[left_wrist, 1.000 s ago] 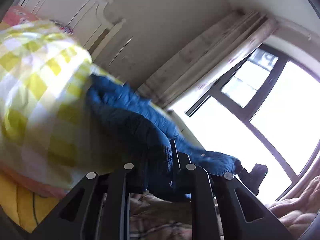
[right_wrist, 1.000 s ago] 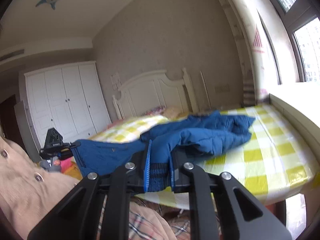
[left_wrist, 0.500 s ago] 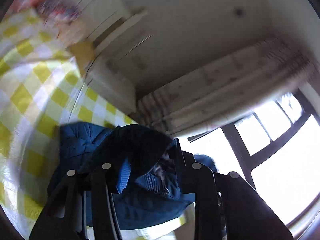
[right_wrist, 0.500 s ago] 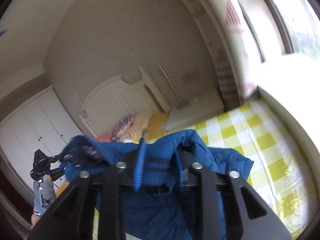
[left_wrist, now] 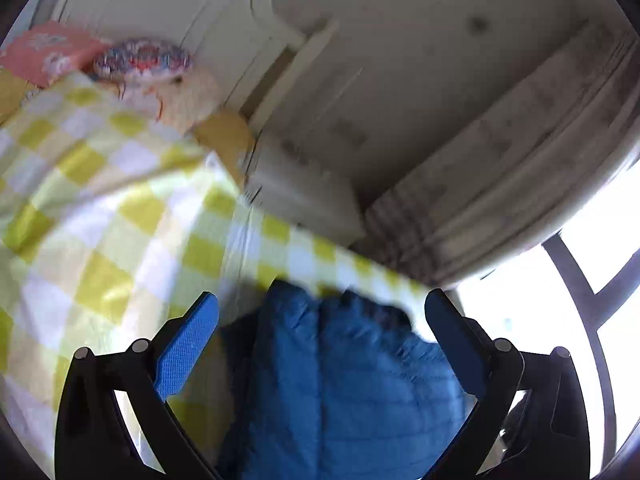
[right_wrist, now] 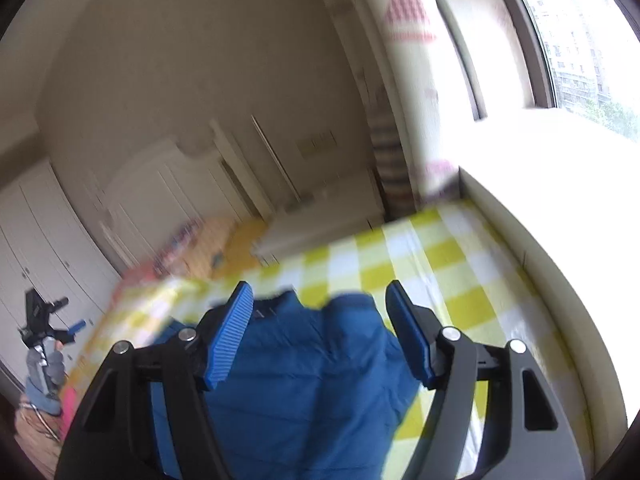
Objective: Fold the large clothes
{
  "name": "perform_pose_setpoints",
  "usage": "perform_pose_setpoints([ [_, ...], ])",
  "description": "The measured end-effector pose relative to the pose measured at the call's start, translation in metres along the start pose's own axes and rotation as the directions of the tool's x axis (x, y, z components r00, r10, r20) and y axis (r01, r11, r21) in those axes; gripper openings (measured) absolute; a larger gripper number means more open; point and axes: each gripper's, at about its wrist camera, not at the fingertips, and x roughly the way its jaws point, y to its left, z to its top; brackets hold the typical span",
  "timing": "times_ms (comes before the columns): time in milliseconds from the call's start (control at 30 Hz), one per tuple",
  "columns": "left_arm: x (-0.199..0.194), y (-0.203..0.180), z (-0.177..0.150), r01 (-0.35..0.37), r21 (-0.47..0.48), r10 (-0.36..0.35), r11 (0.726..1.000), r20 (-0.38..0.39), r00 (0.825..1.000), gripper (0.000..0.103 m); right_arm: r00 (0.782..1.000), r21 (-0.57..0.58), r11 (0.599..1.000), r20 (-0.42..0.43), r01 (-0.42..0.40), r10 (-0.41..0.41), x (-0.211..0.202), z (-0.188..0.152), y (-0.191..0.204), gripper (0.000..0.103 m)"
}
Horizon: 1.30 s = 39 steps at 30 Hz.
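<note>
A blue quilted jacket point(left_wrist: 344, 392) lies on the yellow-and-white checked bedspread point(left_wrist: 100, 216). My left gripper point(left_wrist: 320, 320) is open above it, its blue pads spread wide on either side of the fabric, holding nothing. In the right wrist view the same jacket point(right_wrist: 304, 392) lies below my right gripper point(right_wrist: 320, 312), which is also open and empty. The jacket's near part is hidden behind the gripper bodies in both views.
Pillows point(left_wrist: 140, 60) and a white headboard point(left_wrist: 224, 32) stand at the bed's far end. A white nightstand point(left_wrist: 304, 192), a curtain point(left_wrist: 520, 168) and a bright window point(right_wrist: 580, 40) lie to the right. White wardrobes point(right_wrist: 48, 240) stand at left.
Both grippers were shut on the jacket and lifting it; they have now opened and let it go onto the bedspread. Both cameras tilted down over the bed.
</note>
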Motion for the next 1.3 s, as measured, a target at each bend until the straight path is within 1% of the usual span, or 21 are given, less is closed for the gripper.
perform_pose_setpoints([
  [67,0.035,0.006,-0.017,-0.059,0.051,0.063,0.997,-0.072,0.995,0.099,0.998,-0.005,1.0,-0.057,0.021,-0.022,0.021,-0.012,-0.004,0.069],
  [133,0.075,0.005,-0.039,-0.122,0.143,0.142,0.982,-0.136,0.98,0.099,0.993,-0.002,0.999,-0.107,0.045,-0.045,0.043,-0.02,-0.011,0.069],
  [200,0.102,0.007,-0.055,-0.149,0.209,0.187,0.966,-0.179,0.966,0.099,0.988,0.001,0.999,-0.144,0.052,-0.052,0.061,-0.026,-0.015,0.069],
  [267,0.132,0.01,-0.065,-0.139,0.247,0.196,0.959,-0.224,0.955,0.099,0.983,-0.005,0.998,-0.171,0.058,-0.058,0.071,-0.036,-0.014,0.069],
  [467,0.17,0.02,-0.071,-0.118,0.218,0.181,0.969,-0.292,0.939,0.097,0.963,-0.046,0.999,-0.267,0.027,-0.038,0.11,-0.048,-0.01,0.069],
  [500,0.172,0.022,-0.071,-0.114,0.213,0.174,0.97,-0.288,0.942,0.085,0.964,-0.047,0.999,-0.265,0.018,-0.03,0.111,-0.05,-0.01,0.066],
  [533,0.17,0.023,-0.071,-0.111,0.211,0.166,0.971,-0.266,0.95,0.058,0.968,-0.043,0.999,-0.249,0.002,-0.012,0.108,-0.053,-0.009,0.055],
  [633,0.153,0.02,-0.065,-0.093,0.201,0.134,0.975,-0.205,0.97,0.042,0.983,-0.033,0.999,-0.181,-0.015,0.009,0.093,-0.055,-0.008,0.042],
  [733,0.154,0.02,-0.056,-0.081,0.19,0.12,0.978,-0.204,0.971,0.043,0.986,-0.017,0.999,-0.163,-0.045,0.042,0.084,-0.053,-0.01,0.044],
  [767,0.162,0.023,-0.051,-0.051,0.165,0.094,0.985,-0.264,0.96,0.044,0.984,-0.013,0.999,-0.174,-0.045,0.042,0.086,-0.054,-0.011,0.044],
  [800,0.171,0.023,-0.047,-0.025,0.141,0.071,0.99,-0.332,0.941,0.052,0.981,-0.011,0.999,-0.188,-0.044,0.041,0.089,-0.054,-0.012,0.044],
  [833,0.178,0.023,-0.046,-0.029,0.132,0.075,0.991,-0.364,0.928,0.066,0.98,-0.01,0.999,-0.195,-0.042,0.039,0.091,-0.055,-0.012,0.046],
  [867,0.185,0.023,-0.044,-0.04,0.133,0.088,0.99,-0.381,0.92,0.073,0.979,-0.009,0.999,-0.199,-0.04,0.037,0.092,-0.056,-0.013,0.047],
  [900,0.19,0.021,-0.041,-0.055,0.138,0.104,0.989,-0.377,0.92,0.082,0.979,-0.009,0.999,-0.2,-0.037,0.035,0.094,-0.057,-0.013,0.047],
  [967,0.194,0.021,-0.038,-0.056,0.126,0.098,0.99,-0.35,0.932,0.077,0.981,-0.017,0.999,-0.191,-0.029,0.026,0.092,-0.058,-0.012,0.045],
  [1000,0.193,0.021,-0.039,-0.064,0.127,0.103,0.99,-0.336,0.936,0.045,0.986,-0.038,0.999,-0.166,-0.024,0.018,0.086,-0.057,-0.008,0.036],
  [1033,0.19,0.019,-0.04,-0.074,0.129,0.112,0.989,-0.314,0.943,0.034,0.99,-0.061,0.998,-0.141,-0.022,0.013,0.08,-0.056,-0.003,0.022],
  [1100,0.168,0.008,-0.042,-0.018,0.155,0.057,0.988,-0.252,0.966,0.013,0.998,-0.178,0.984,-0.069,-0.012,0.0,0.05,-0.052,0.024,0.011],
  [1167,0.134,-0.011,-0.041,0.024,0.207,0.012,0.978,-0.172,0.985,0.012,1.0,-0.257,0.966,-0.013,-0.01,0.007,0.022,-0.045,0.048,0.009],
  [1233,0.1,-0.026,-0.028,0.069,0.219,-0.046,0.973,-0.111,0.993,0.012,0.999,-0.282,0.959,0.049,-0.01,0.025,-0.001,-0.029,0.065,0.008],
  [1300,0.086,-0.041,-0.009,0.054,0.228,-0.041,0.972,-0.063,0.997,0.012,0.995,-0.262,0.965,0.104,0.03,-0.002,-0.006,-0.002,0.073,0.008],
])
